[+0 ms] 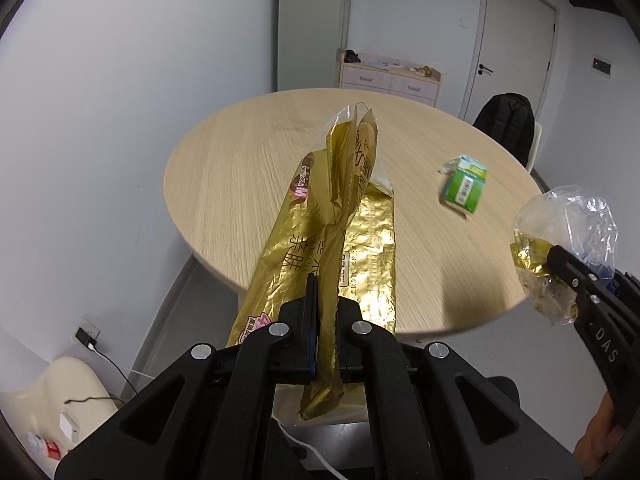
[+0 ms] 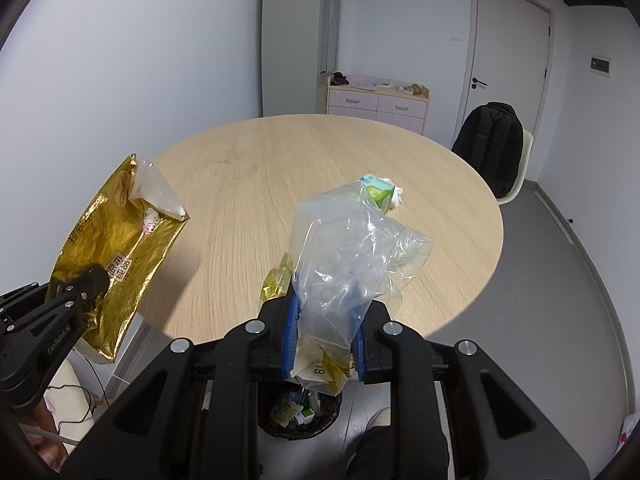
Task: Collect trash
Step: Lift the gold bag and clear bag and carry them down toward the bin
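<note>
My left gripper (image 1: 326,304) is shut on a large gold foil bag (image 1: 344,216), which stands up between its fingers over the near edge of the round wooden table (image 1: 240,152). In the right wrist view that gold foil bag (image 2: 120,240) hangs at the left from the left gripper (image 2: 94,278). A crumpled clear plastic bag (image 2: 344,256) with gold scraps sits pinched in my right gripper (image 2: 324,320), which is shut on it; the same clear plastic bag (image 1: 568,232) shows at the right edge. A small green carton (image 1: 464,184) lies on the table. Below the right gripper a black-lined bin (image 2: 300,412) holds trash.
A black backpack (image 2: 490,144) rests on a chair at the table's far right. A pink drawer unit (image 2: 378,102) stands against the back wall beside a white door (image 2: 508,48). Cables and a wall plug (image 1: 86,336) lie on the floor at the left.
</note>
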Motion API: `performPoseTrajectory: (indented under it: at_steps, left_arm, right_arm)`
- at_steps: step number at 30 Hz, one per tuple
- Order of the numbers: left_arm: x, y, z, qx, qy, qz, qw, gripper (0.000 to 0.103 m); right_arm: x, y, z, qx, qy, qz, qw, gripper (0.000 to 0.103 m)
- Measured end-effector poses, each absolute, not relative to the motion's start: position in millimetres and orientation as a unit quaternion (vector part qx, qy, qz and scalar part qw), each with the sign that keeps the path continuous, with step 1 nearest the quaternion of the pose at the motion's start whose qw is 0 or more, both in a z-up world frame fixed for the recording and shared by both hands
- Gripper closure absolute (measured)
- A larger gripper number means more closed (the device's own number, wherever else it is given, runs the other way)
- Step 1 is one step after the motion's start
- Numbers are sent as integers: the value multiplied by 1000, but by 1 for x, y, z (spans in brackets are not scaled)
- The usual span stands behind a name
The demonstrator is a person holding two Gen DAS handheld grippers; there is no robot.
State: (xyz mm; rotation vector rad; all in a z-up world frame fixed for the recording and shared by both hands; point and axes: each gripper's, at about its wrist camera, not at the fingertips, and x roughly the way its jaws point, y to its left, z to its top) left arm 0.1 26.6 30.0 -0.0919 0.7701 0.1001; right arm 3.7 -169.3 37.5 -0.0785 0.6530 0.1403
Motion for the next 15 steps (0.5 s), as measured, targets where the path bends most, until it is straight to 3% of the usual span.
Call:
performPoseTrajectory:
  at_steps: [15]
  left_arm:
    - [-59,17,-10,-56,387,42,919,101]
  right_arm:
    - [-58,-175,5,-34,321,70,944,82]
